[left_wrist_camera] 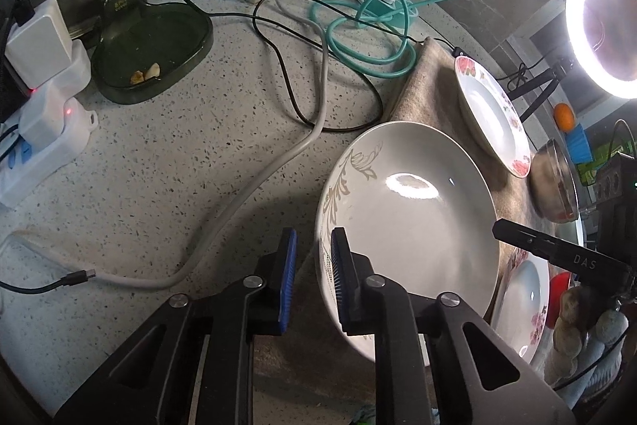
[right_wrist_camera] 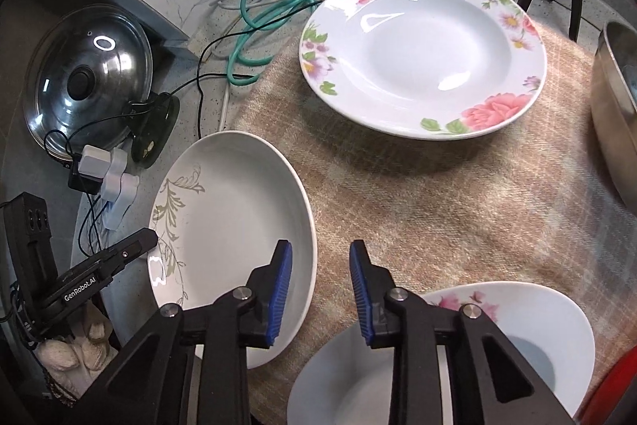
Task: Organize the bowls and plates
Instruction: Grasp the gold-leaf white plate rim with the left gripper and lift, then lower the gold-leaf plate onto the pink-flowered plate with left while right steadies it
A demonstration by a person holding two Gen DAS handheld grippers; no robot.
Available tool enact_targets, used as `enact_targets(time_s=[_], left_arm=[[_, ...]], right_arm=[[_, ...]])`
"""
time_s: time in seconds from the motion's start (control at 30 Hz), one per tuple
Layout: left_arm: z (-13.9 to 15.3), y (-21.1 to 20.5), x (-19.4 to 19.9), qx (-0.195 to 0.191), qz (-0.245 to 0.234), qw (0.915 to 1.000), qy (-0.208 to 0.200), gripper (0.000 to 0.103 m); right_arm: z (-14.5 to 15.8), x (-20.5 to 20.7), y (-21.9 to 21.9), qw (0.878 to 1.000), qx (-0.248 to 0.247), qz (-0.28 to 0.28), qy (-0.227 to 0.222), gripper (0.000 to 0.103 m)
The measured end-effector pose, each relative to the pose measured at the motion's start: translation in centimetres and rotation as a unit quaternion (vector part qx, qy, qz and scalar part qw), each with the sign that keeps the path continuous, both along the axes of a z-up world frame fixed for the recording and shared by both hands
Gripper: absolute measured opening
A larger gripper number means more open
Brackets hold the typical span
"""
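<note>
Left gripper [left_wrist_camera: 313, 271]: jaws narrow, straddling the near-left rim of the leaf-patterned bowl [left_wrist_camera: 414, 226]; whether the pads press on the rim, cannot tell. Right gripper [right_wrist_camera: 320, 291]: jaws partly apart over the right rim of the same bowl, one pad inside, nothing clamped. Bowl sits at the left edge of the checked cloth [right_wrist_camera: 458, 206]. Rose-rimmed plate [right_wrist_camera: 422, 62] far on the cloth; second floral plate [right_wrist_camera: 529, 309] near right.
</note>
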State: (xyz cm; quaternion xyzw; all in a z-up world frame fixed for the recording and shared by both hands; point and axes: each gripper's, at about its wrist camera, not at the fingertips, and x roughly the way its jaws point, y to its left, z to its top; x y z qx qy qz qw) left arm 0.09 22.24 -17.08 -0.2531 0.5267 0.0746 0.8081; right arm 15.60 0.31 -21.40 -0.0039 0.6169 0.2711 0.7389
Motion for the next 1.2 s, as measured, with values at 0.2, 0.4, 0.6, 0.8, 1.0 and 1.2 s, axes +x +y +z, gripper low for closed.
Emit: enact_targets(time_s=[0.2,0.4,0.6,0.8,1.0,1.2], left_arm=[[-0.6,0.1,0.4,-0.008,-0.004,0.9999,0.007,0.011],[-1.0,-0.1,0.7,-0.008,-0.011,0.9999,0.008,0.008],[-1.0,-0.6,1.1,0.006,-0.013,0.9999,0.009,0.007],[-0.9,-0.7,1.0,0.013,-0.015,0.9998,0.008,0.007],[-0.5,-0.9,0.9,0.019,-0.013,0.9997,0.002,0.007],[0.7,-1.2,0.9,0.025,-0.016,0.9995,-0.009,0.007]], right_arm=[[-0.8,-0.1,0.4,1.000,0.003,0.002,0.012,0.016],[-1.2,0.1,0.6,1.000,0.009,0.001,0.022,0.009],[-1.4,0.0,1.1,1.000,0.003,0.006,0.020,0.007],[-1.4,-0.1,1.1,1.000,-0.003,0.004,0.019,0.007],[-1.3,-0.3,1.0,1.000,-0.004,0.002,0.016,0.007],[-0.4,-0.4,0.4,1.000,0.006,-0.005,0.016,0.007]])
